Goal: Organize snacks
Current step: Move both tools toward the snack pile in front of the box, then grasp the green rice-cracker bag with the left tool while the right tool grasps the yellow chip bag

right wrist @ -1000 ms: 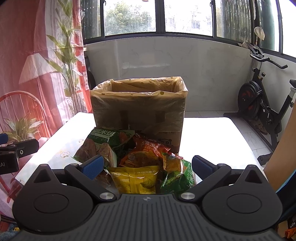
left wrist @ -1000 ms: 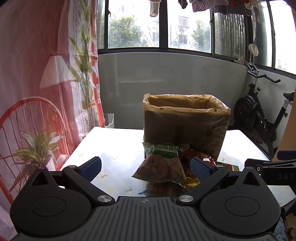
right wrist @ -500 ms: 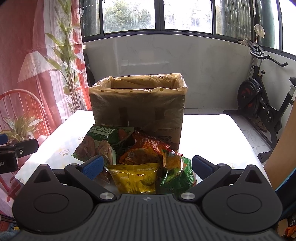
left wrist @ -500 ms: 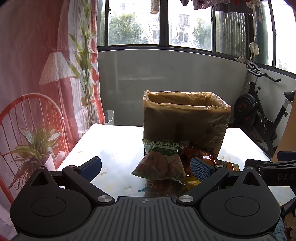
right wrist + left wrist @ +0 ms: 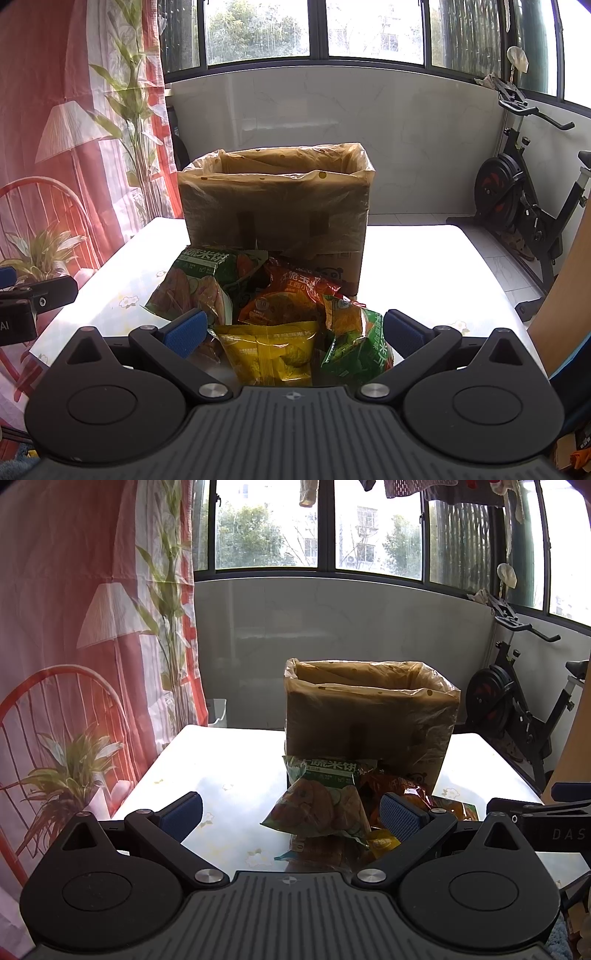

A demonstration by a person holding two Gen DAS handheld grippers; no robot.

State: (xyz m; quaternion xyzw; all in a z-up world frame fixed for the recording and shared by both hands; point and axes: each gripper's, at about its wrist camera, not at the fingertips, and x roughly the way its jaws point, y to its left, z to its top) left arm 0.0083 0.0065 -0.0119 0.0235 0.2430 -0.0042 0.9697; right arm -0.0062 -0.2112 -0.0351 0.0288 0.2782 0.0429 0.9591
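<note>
A pile of snack bags lies on the white table (image 5: 424,258) in front of a cardboard box lined with a plastic bag (image 5: 277,206). In the right wrist view the pile holds a green rice-cracker bag (image 5: 195,284), a red bag (image 5: 291,291), a yellow bag (image 5: 269,350) and a green-orange bag (image 5: 354,339). My right gripper (image 5: 293,334) is open just before the yellow bag, empty. In the left wrist view the box (image 5: 365,720) stands behind the green bag (image 5: 321,801). My left gripper (image 5: 291,814) is open and empty, near the pile's left side.
A red curtain with plant prints (image 5: 74,664) hangs at the left. An exercise bike (image 5: 524,214) stands on the floor at the right beyond the table. A wooden panel (image 5: 569,295) is at the far right edge. Windows run along the back wall.
Both grippers have eased slightly upward, so the box and pile sit a little lower in view. Both stay open and nothing on the table has moved.
</note>
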